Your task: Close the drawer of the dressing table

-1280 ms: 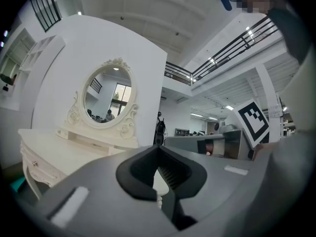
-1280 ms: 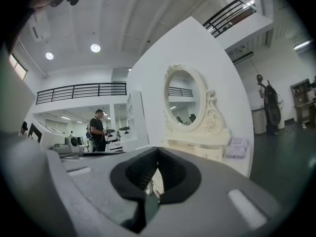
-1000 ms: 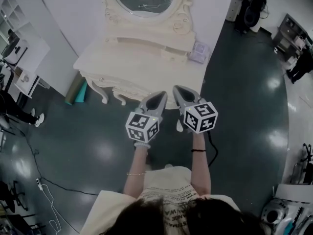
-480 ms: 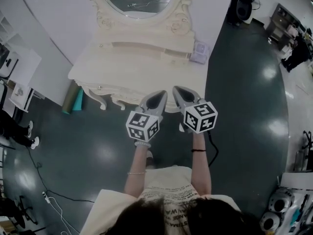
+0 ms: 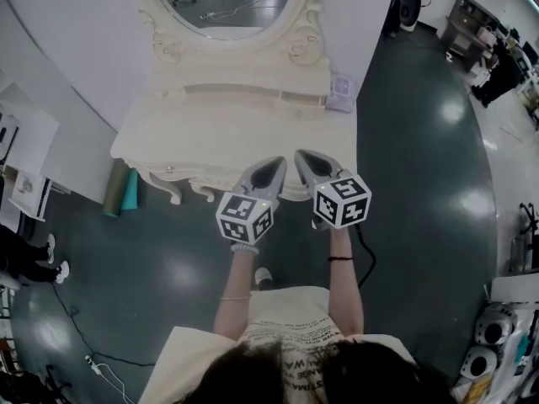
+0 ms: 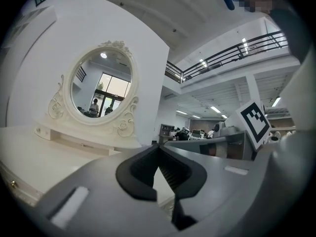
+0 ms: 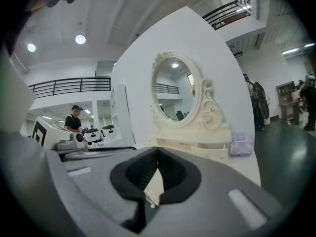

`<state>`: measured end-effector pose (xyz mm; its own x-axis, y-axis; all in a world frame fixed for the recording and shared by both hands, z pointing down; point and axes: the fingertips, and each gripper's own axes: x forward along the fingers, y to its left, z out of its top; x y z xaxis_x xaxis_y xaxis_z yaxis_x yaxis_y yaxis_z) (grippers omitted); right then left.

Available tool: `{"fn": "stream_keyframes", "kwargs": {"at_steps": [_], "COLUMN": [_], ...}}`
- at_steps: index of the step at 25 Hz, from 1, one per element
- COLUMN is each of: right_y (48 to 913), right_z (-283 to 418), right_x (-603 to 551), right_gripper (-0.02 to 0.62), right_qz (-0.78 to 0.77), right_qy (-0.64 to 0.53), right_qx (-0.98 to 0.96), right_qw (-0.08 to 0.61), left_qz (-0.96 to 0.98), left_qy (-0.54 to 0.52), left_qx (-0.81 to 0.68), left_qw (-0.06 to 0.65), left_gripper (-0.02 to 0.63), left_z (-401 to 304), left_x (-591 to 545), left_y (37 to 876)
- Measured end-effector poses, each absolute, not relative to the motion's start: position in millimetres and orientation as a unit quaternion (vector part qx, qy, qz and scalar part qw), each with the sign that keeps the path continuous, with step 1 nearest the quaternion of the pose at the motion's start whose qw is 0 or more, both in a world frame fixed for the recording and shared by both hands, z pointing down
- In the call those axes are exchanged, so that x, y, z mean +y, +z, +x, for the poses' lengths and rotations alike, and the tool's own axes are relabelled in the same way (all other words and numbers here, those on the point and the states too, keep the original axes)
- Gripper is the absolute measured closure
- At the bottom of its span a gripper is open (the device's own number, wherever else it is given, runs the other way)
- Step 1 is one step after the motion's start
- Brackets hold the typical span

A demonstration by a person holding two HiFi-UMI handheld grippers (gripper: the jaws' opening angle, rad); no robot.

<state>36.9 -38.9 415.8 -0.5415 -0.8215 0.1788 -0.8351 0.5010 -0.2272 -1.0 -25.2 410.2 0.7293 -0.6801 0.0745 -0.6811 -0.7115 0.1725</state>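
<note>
Hovering at the dressing table (image 5: 210, 133): left gripper (image 5: 280, 162), right gripper (image 5: 300, 154), jaws together, empty; right's view, unlike left's, shows lilac box (image 7: 240, 144).

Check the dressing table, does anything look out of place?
One thing: the small drawer below the mirror, toward the right in the head view, seems to stick out of its shelf rather than sit flush. Nothing else on the dressing table looks spilled, tipped or damaged.
</note>
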Motion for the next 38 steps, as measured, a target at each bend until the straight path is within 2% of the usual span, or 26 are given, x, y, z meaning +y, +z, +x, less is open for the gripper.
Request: {"fn": "stream_keyframes", "kwargs": {"at_steps": [17, 38], "right_y": [430.5, 443.3], "right_z": [16.5, 43.9], "right_x": [-62.8, -146.1], "right_gripper": [0.592, 0.592], "right_qz": [0.539, 0.534], "right_qy": [0.152, 0.178], "right_qx": [-0.828, -0.826], "right_qw": [0.023, 0.029], "left_qz": [0.946, 0.940], "left_qy": [0.008, 0.020], "left_qx": [-0.308, -0.317], "left_qw": [0.106, 0.124], "left_gripper": [0.604, 0.604], "left_z": [-23.0, -7.3], "left_x": [-53.9, -131.4], "left_y": [424.1, 437.2]}}
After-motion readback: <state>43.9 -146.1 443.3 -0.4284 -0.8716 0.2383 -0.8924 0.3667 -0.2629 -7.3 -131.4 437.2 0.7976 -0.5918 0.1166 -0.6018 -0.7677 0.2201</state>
